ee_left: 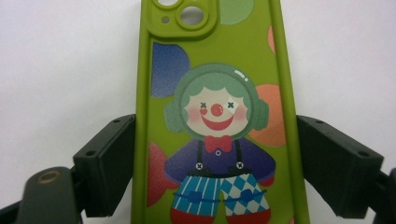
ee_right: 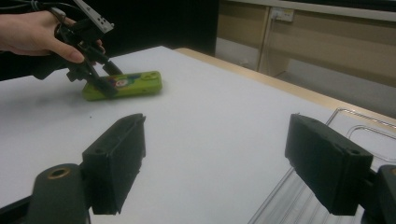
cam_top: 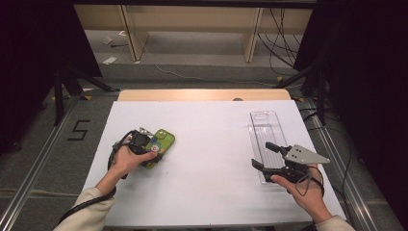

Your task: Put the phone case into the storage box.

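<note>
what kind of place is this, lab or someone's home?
Likely a lab recording bay: a white table framed by metal floor rails, loose cables on the floor behind, dark curtains at both sides, a taped floor number.

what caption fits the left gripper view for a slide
Left hand-held gripper straddling a green clown-print phone case on the white table

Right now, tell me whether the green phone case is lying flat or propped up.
Lying flat, printed back up. The phone case rests on the white table, clown picture and camera cutout facing up, between the left gripper's jaws.
</note>
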A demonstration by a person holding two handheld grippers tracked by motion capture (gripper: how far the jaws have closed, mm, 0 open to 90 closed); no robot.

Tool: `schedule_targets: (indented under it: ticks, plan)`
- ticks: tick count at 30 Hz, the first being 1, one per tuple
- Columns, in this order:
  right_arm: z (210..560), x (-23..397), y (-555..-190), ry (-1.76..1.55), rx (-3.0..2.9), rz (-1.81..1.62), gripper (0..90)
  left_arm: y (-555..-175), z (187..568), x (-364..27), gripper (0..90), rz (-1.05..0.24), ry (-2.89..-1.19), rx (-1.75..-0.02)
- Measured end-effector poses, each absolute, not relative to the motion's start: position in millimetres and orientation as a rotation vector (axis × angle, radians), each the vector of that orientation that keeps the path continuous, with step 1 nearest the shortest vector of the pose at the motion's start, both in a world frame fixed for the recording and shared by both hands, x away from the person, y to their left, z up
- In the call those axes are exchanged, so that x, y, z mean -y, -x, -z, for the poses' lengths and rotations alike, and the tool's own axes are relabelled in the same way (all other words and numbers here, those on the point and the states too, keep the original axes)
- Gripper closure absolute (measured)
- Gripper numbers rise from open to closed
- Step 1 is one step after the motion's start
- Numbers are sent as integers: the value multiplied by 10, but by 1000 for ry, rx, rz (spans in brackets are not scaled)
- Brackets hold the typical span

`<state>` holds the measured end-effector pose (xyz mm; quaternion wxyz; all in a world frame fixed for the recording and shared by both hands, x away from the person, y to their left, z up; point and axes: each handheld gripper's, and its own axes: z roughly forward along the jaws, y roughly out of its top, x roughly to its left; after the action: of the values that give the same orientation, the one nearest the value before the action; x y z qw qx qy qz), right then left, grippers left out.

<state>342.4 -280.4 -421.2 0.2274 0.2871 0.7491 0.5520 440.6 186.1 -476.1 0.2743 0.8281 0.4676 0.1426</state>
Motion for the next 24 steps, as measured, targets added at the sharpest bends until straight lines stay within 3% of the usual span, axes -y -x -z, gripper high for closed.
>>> schedule_targets:
  ticks: [24]
  plan:
    - [4194, 2739, -3467, -806, -2049, -1512, 177, -4261, 4537, -1750, 163, -499, -2021, -1190]
